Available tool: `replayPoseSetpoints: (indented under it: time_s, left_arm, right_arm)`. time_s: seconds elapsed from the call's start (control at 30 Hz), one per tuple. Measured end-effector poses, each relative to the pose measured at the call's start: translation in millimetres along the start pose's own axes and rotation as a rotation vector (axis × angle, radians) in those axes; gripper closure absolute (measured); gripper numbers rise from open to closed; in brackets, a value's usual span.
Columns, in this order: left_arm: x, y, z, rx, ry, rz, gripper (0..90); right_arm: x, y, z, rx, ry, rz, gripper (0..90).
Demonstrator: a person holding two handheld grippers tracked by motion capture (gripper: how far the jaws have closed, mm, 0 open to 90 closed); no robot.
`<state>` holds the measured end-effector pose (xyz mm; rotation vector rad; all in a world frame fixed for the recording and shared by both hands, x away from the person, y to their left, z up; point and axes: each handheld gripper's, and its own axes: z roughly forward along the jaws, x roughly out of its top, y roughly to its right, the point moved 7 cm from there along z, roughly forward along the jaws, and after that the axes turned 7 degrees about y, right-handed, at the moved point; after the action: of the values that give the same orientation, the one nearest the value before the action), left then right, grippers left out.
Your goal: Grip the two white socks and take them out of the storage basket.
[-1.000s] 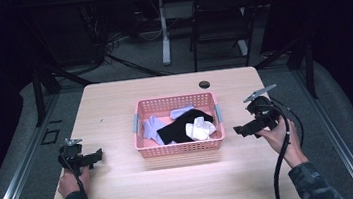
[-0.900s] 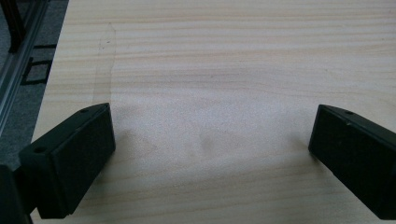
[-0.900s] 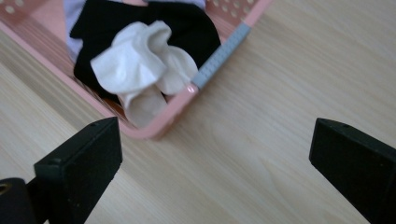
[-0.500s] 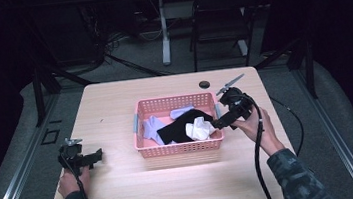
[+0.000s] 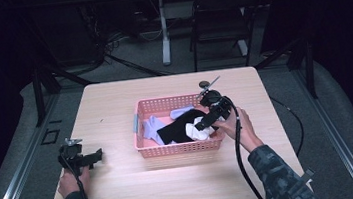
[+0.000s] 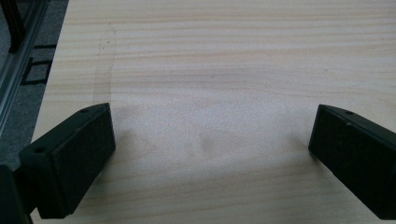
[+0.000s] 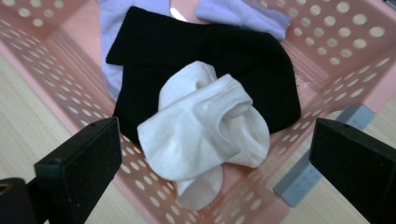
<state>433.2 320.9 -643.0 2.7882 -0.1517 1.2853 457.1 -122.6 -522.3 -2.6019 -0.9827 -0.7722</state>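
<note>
Reach is settled by position: the right gripper (image 5: 209,119) is poised over the right end of the pink perforated plastic basket (image 5: 140,132), while the left gripper (image 5: 86,159) is held wide open and empty near the table's left edge, well apart. In the right gripper view, the bundled white cotton socks (image 7: 208,126) are seen directly between and just beyond the widely parted jaws, nothing being held. The bundle is laid on a black knitted garment (image 7: 196,51) by the basket's near right corner, its longer axis running roughly along the line of reach.
</note>
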Motion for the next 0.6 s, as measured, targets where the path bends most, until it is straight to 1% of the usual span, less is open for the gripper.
replayPoseSetpoints:
  time_s: [0.03, 0.07, 0.13, 0.17, 0.2, 0.23, 0.27, 0.3, 0.33, 0.4, 0.47, 0.53, 0.57, 0.6]
  left_arm:
    - [0.0, 0.0, 0.0, 0.000, 0.000, 0.000, 0.2]
    - [0.0, 0.0, 0.0, 0.000, 0.000, 0.000, 0.2]
    - [0.0, 0.0, 0.0, 0.000, 0.000, 0.000, 0.3]
    - [0.0, 0.0, 0.0, 0.000, 0.000, 0.000, 0.3]
    - [0.0, 0.0, 0.0, 0.000, 0.000, 0.000, 0.2]
    - [0.0, 0.0, 0.0, 0.000, 0.001, 0.000, 0.2]
    - [0.0, 0.0, 0.0, 0.000, 0.000, 0.000, 0.3]
    - [0.0, 0.0, 0.0, 0.000, 0.000, 0.000, 0.3]
    - [0.0, 0.0, 0.0, 0.000, 0.000, 0.000, 0.2]
    - [0.0, 0.0, 0.0, 0.000, 0.000, 0.000, 0.3]
    - [0.0, 0.0, 0.0, 0.000, 0.000, 0.000, 0.2]
    - [0.0, 0.0, 0.0, 0.000, 0.000, 0.000, 0.2]
    - [0.0, 0.0, 0.0, 0.000, 0.000, 0.000, 0.2]
    - [0.0, 0.0, 0.0, 0.000, 0.000, 0.000, 0.2]
  right_arm:
    - [-0.4, 0.3, 3.7, 0.000, -0.005, -0.001, 1.7]
    - [-1.1, 0.3, 7.0, 0.001, -0.013, 0.009, 1.5]
    - [-2.1, 0.1, 14.5, -0.009, -0.019, 0.015, 1.3]
    - [-3.1, -0.6, 18.2, -0.003, -0.029, 0.019, 1.3]
    - [-4.6, 0.1, 20.5, -0.009, -0.049, 0.008, 1.9]
    - [-5.4, -1.3, 25.7, -0.014, -0.041, 0.025, 3.0]
    - [-7.0, -1.1, 30.0, -0.013, -0.057, 0.024, 4.6]
    - [-7.7, -1.2, 32.8, -0.015, -0.058, 0.029, 7.7]
    - [-9.0, -0.3, 33.9, -0.017, -0.081, 0.025, 13.5]
    - [-9.8, 0.4, 39.8, -0.021, -0.080, 0.041, 16.5]
    - [-10.3, 0.6, 43.2, -0.014, -0.074, 0.052, 24.2]
    - [-11.6, 1.5, 44.0, -0.015, -0.092, 0.050, 28.1]
    - [-12.7, 1.4, 44.0, -0.003, -0.099, 0.054, 35.4]
    - [-12.7, 1.4, 44.0, -0.003, -0.099, 0.054, 35.4]
